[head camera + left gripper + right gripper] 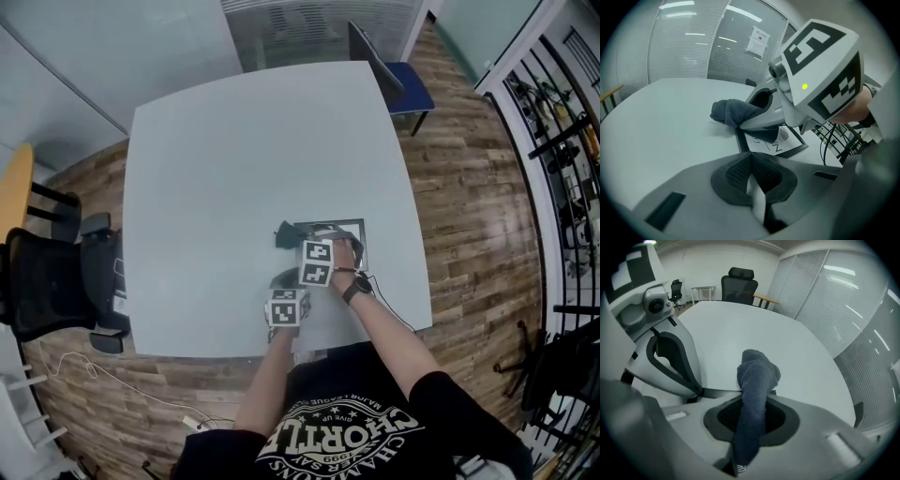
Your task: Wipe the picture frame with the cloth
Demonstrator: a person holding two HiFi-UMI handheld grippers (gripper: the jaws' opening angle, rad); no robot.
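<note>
A black picture frame [349, 228] with a white print lies flat near the front edge of the white table [234, 159]. My right gripper [295, 240] is shut on a dark blue-grey cloth [285, 234], which bunches at the frame's left edge. In the left gripper view the cloth [732, 112] sticks out of the right gripper [751, 118] over the corner of the frame [774, 142]. From the right gripper view, the cloth [754, 380] runs up between the pads. My left gripper [281, 281] is just in front of the frame, its jaws together with nothing between them [752, 176].
A black office chair [47, 281] stands left of the table, and a blue chair [398, 84] at the far right corner. The table's front edge [281, 354] is close to the person. A metal rack [562, 141] stands to the right.
</note>
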